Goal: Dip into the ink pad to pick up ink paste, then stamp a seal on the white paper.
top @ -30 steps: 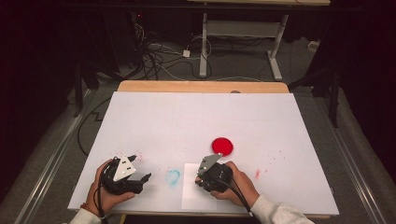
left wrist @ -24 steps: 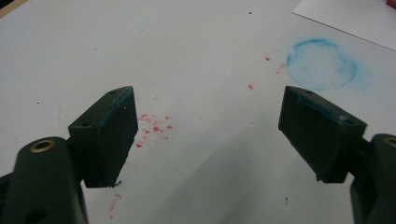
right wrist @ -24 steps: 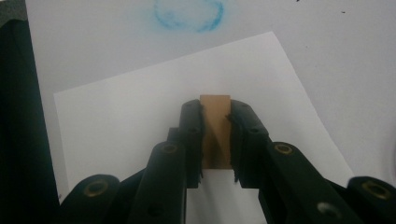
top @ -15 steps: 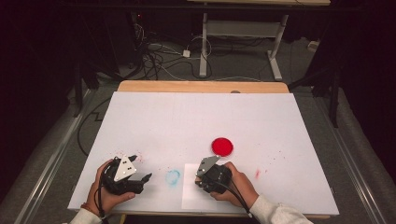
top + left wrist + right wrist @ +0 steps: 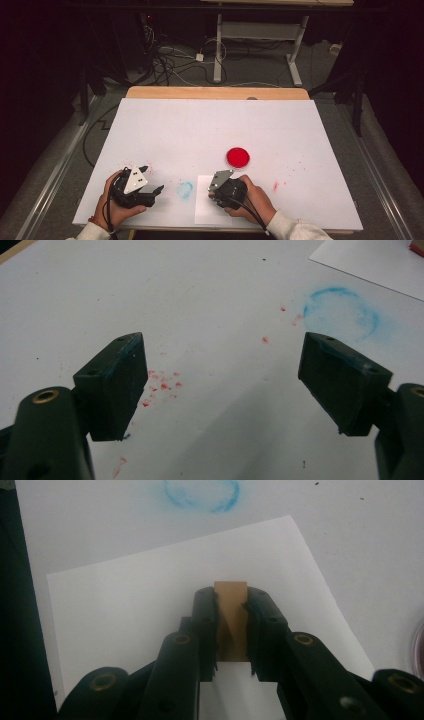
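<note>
Tan block point(image 5: 231, 620), likely wood, mostly hidden between jaws; identity unclear. Right gripper point(image 5: 231, 630) pinches it over white paper sheet point(image 5: 150, 610). Left gripper point(image 5: 220, 385) jaws spread wide, holding nothing, above table point(image 5: 200, 300) near blue ring smudge point(image 5: 340, 312).

The white worktop point(image 5: 220, 135) is evenly and brightly lit from above in the high view, while the floor and far background are left in deep darkness. Soft shadows are cast on the surface under the jaws in both gripper views. The near jaws are rendered slightly blurred there, and mild graininess is seen throughout.
</note>
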Available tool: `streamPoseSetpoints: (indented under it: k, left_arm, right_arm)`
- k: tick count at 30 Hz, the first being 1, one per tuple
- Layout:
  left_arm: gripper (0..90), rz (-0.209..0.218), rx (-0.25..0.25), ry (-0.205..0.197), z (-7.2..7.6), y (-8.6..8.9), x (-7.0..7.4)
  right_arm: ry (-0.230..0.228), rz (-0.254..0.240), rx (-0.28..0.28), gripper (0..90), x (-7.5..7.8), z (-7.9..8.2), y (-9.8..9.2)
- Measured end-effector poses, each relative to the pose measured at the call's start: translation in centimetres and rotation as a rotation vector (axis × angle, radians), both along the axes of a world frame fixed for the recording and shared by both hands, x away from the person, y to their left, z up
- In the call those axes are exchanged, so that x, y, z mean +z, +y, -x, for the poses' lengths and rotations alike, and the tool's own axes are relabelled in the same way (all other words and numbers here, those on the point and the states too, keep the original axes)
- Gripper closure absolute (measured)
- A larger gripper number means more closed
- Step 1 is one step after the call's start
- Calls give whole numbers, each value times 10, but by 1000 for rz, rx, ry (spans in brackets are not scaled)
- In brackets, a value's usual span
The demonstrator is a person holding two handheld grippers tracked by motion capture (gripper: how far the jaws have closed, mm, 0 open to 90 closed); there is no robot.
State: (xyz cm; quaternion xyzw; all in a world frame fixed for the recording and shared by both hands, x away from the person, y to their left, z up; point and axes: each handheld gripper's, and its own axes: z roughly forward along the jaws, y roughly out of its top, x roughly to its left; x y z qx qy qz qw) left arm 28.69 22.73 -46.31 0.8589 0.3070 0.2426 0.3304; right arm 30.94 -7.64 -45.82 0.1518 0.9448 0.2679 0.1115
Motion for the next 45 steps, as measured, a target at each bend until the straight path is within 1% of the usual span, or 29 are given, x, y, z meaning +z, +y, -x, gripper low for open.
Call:
streamPoseSetpoints:
  k: [3, 5, 7, 9, 10, 13, 15, 17, 18, 19, 20, 21, 22, 25, 27, 28, 31, 35, 39, 43, 45]
  left_arm:
    - [194, 3, 0, 3, 0, 0, 0]
    - [194, 5, 0, 4, -1, 1, -1]
    - [194, 6, 2, 6, -1, 1, -1]
    - [194, 12, 6, 7, -2, 2, -1]
    - [194, 12, 7, 9, -2, 2, -1]
    - [195, 13, 9, 14, -3, 3, -3]
    - [195, 11, 8, 14, -3, 3, -3]
    - [195, 12, 11, 11, -3, 3, -2]
    - [196, 11, 7, 10, -3, 3, -1]
    - [195, 12, 5, 7, -4, 3, -1]
    - [195, 11, 5, 4, -3, 3, 0]
    - [195, 14, 1, 4, -3, 2, 0]
    - [195, 14, 1, 4, -3, 2, 0]
    - [195, 11, 1, 11, -4, 3, -2]
    - [195, 16, 5, 11, -4, 4, -2]
    - [196, 17, 4, 10, -4, 4, -2]
    - [195, 19, 2, 11, -4, 4, -2]
    - [195, 19, 2, 14, -4, 5, -3]
    - [195, 12, 1, 14, -3, 4, -3]
    - [195, 13, 2, 16, -2, 5, -3]
    - [195, 18, 4, 10, -2, 5, -2]
  right_arm:
    - [17, -16, -7, 764, -1, -2, -1]
    - [15, -10, -5, 765, 0, -2, -1]
    - [26, -9, -3, 765, 0, -3, -1]
    - [52, -26, -3, 765, 0, -6, -3]
    - [58, -31, -4, 765, -1, -7, -4]
    - [48, -25, 4, 765, -1, -7, -3]
    - [59, -27, 5, 764, 0, -8, -4]
    - [54, -23, 12, 763, 0, -8, -3]
    - [48, -27, 14, 763, 0, -7, -4]
    - [55, -40, 10, 762, 2, -7, -6]
    - [55, -69, 7, 762, 6, -8, -8]
    - [49, -91, 6, 762, 12, -7, -10]
    - [49, -91, 6, 762, 12, -7, -10]
    - [6, -136, -1, 762, 30, -5, -16]
    - [0, -146, 3, 762, 35, -4, -19]
    - [-11, -148, -1, 762, 37, -4, -20]
    - [-29, -155, -2, 762, 42, -3, -23]
    - [-32, -166, -2, 762, 48, -3, -27]
    - [-45, -166, -9, 762, 53, -3, -31]
    - [-56, -191, -28, 762, 60, -3, -37]
    - [-60, -194, -29, 761, 63, -4, -40]
